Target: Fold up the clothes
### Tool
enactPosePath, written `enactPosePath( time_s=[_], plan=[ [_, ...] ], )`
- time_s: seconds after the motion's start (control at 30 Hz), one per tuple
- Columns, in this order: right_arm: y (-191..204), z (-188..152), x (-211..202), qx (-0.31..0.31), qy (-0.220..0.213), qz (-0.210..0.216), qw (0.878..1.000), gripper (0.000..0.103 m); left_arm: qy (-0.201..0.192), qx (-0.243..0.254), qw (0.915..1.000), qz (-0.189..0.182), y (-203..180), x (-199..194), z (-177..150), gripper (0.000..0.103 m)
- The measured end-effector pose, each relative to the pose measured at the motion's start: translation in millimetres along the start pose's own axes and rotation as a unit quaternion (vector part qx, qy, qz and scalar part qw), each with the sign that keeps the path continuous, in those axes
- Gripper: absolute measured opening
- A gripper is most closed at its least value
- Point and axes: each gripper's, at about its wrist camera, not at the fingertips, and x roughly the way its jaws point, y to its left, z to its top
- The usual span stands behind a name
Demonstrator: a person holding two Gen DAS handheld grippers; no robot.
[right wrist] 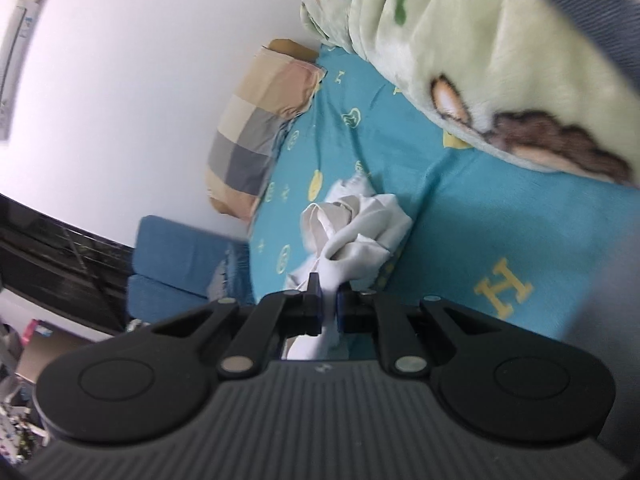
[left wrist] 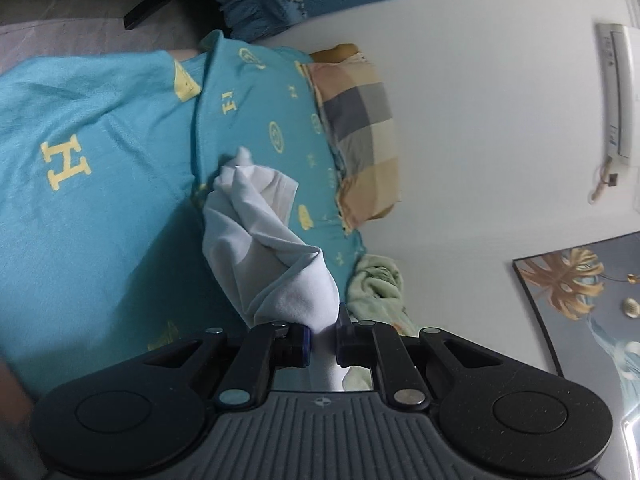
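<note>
On the teal bed sheet (left wrist: 100, 220), printed with yellow letters and emblems, a white garment (left wrist: 264, 240) is held bunched and twisted into a rope-like form. Left gripper (left wrist: 323, 340): fingers closed on one end of the garment, cloth pinched between the blue pads. From that grip the garment's long axis runs straight forward along the fingers, out toward the checked pillow (left wrist: 360, 132) at the wall; its far end is a loose knot of folds over the sheet. Right gripper (right wrist: 329, 312): fingers likewise clamped on white cloth (right wrist: 356, 232), which extends forward from the pads into a crumpled mass over the sheet. Whether that mass rests on the sheet or hangs just above it cannot be determined. In the right wrist view a pale green fleece blanket (right wrist: 460, 40) with animal prints lies heaped beside the garment, well apart from it. A blue upholstered seat (right wrist: 180, 256) stands next to the bed, below the pillow (right wrist: 256, 132).
</note>
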Motion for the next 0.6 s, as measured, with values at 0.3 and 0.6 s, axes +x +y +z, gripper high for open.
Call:
enactPosePath(
  time_s=[0.3,0.6],
  plan=[
    [12,5,-16,0.019,0.009,-0.007,1.000,0.010,-0.005,-0.003,0.9999,0.010,-19,-50,-22,0.012],
    [36,39,51,0.034,0.018,-0.038,0.999,0.010,-0.006,-0.018,0.9991,0.037,-43,45,31,0.012]
  ],
)
